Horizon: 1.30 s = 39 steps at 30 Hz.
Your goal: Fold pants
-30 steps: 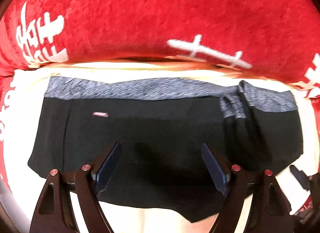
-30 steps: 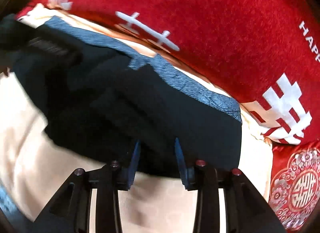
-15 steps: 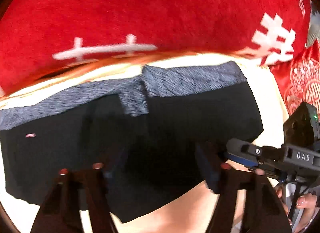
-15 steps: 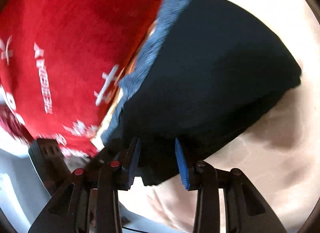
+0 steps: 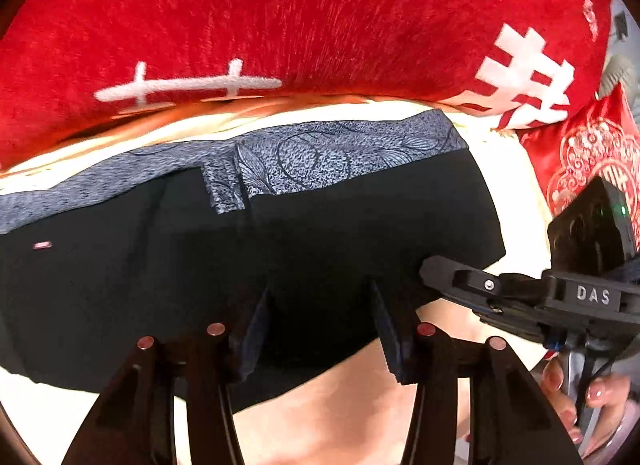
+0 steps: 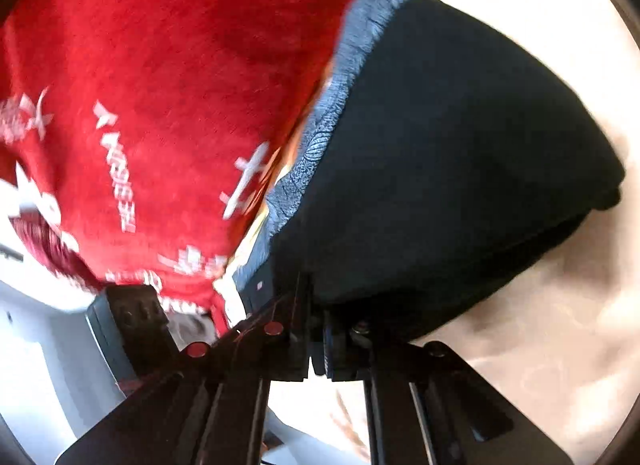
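A: Near: left gripper (image 5: 320, 329) jaws closing, black fabric between them, not yet pinched. Right gripper (image 6: 316, 329) clamped on the hem.

B: Beyond?

A: Black stretch pants with grey patterned waistband (image 5: 280, 233) lie on the cream sheet (image 5: 400, 405), one side folded over. Red plush blanket (image 5: 320, 25) behind. More folds left, I judge.

The folded black pants with a grey patterned waistband (image 5: 248, 233) are laid on the smooth cream bedsheet (image 5: 360, 397), waistband at the far edge. Behind them, the plush red blanket with white lettering (image 5: 300, 17) is spread. A red embroidered cushion (image 5: 580, 161) is placed to the far right, beside the blanket.
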Available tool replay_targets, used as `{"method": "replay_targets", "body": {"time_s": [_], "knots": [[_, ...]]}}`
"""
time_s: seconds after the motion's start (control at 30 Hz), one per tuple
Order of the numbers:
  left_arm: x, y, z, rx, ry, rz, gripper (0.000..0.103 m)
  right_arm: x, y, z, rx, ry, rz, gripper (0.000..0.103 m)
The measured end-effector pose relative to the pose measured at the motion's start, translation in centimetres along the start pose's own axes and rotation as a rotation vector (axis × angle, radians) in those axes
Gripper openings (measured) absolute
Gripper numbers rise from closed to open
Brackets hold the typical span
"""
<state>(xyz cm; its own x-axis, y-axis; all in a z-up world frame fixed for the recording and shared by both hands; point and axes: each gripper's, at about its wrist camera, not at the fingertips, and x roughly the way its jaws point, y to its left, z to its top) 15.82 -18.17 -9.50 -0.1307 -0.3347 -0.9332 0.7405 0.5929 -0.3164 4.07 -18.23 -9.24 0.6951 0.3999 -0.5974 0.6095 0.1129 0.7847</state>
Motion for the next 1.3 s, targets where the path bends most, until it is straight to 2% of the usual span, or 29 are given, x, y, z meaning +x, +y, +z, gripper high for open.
{"method": "replay_targets", "body": {"time_s": [0.07, 0.17, 0.2, 0.27, 0.3, 0.33, 0.4, 0.47, 0.53, 0.6, 0.67, 0.77, 0.8, 0.9, 1.0, 1.13, 1.23, 1.3], "knots": [[0.4, 0.0, -0.9, 0.010, 0.010, 0.041, 0.051, 0.6, 0.3, -0.7, -0.011, 0.025, -0.033, 0.005], [1.5, 1.3, -2.1, -0.035, 0.055, 0.114, 0.051, 2.7, -1.7, -1.4, 0.008, 0.059, -0.115, 0.004], [1.6, 1.9, -2.3, -0.058, 0.060, 0.121, 0.054, 3.2, -2.3, -1.5, 0.020, 0.063, -0.134, 0.004], [0.8, 2.4, -2.5, -0.078, 0.028, 0.150, 0.070, 3.4, -2.9, -1.5, 0.025, 0.074, -0.137, 0.005], [0.2, 2.5, -2.5, -0.079, 0.002, 0.172, 0.078, 3.4, -2.4, -1.3, -0.003, 0.087, -0.147, 0.007], [-0.2, 2.6, -2.4, -0.079, -0.011, 0.175, 0.078, 3.2, -1.9, -1.3, -0.042, 0.106, -0.157, 0.010], [-1.2, 2.6, -2.3, -0.082, -0.021, 0.178, 0.078, 2.7, -0.1, -1.0, -0.137, 0.174, -0.166, 0.026], [-2.0, 2.3, -1.9, -0.075, -0.033, 0.194, 0.078, 1.4, 2.2, -1.1, -0.256, 0.232, -0.149, 0.037], [-3.1, 1.6, -1.1, -0.062, -0.062, 0.200, 0.078, -0.4, 3.8, -0.8, -0.343, 0.222, -0.128, 0.037], [-3.4, 0.5, 0.2, -0.042, -0.084, 0.197, 0.078, -3.2, 5.1, 0.7, -0.429, 0.137, -0.136, 0.038], [-2.8, -0.7, 1.4, -0.031, -0.092, 0.190, 0.078, -4.8, 5.2, 3.0, -0.461, 0.042, -0.206, 0.040], [-0.8, -2.8, 3.5, -0.021, -0.087, 0.185, 0.078, -5.6, 3.1, 7.3, -0.461, -0.061, -0.357, 0.041], [-0.1, -3.4, 4.1, -0.016, -0.091, 0.188, 0.078, -5.6, 1.9, 8.5, -0.436, -0.061, -0.370, 0.041], [1.9, -4.3, 4.8, 0.005, -0.068, 0.191, 0.078, -4.2, -1.8, 11.4, -0.327, -0.005, -0.313, 0.041], [4.2, -4.3, 4.5, 0.014, -0.024, 0.230, 0.078, -2.3, -4.0, 12.4, -0.233, 0.048, -0.217, 0.042], [5.7, -3.2, 3.0, 0.020, 0.027, 0.281, 0.078, -1.9, -5.3, 12.6, -0.128, 0.067, -0.148, 0.036], [5.8, -1.7, 2.0, -0.032, 0.034, 0.263, 0.085, -1.4, -3.6, 11.8, -0.177, 0.086, -0.172, 0.035], [5.8, -1.4, 1.7, -0.043, 0.035, 0.270, 0.088, -0.4, -2.4, 11.4, -0.228, 0.086, -0.258, 0.035]]}}
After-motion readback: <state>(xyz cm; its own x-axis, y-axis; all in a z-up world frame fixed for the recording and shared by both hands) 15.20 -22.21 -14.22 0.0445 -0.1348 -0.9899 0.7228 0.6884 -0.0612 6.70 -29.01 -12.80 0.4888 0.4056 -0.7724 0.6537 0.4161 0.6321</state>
